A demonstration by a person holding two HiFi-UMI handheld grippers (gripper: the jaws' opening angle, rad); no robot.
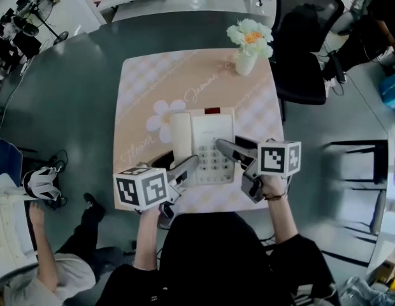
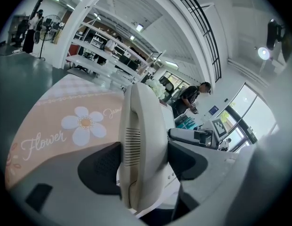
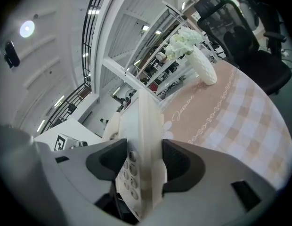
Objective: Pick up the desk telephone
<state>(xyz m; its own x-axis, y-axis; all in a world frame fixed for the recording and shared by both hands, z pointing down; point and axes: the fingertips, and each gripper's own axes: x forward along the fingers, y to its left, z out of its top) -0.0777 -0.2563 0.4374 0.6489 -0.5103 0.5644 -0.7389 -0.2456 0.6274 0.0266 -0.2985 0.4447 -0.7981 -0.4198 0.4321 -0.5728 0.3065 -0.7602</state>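
A cream desk telephone (image 1: 210,132) lies in the middle of the peach tablecloth (image 1: 143,81), its handset (image 1: 180,136) resting along its left side. My left gripper (image 1: 185,169) comes in from the near left and is shut on the handset's near end. In the left gripper view the handset (image 2: 141,126) stands clamped between both dark pads of the left gripper (image 2: 143,163). My right gripper (image 1: 228,149) is shut on the telephone's near right edge. In the right gripper view that edge (image 3: 148,140), with keypad buttons beside it, is pinched in the right gripper (image 3: 143,166). Whether the base is off the cloth I cannot tell.
A white vase of flowers (image 1: 250,43) stands at the table's far right corner. A black office chair (image 1: 306,50) sits just beyond the table's right side. A seated person (image 1: 51,260) is at the lower left. Grey floor surrounds the small table.
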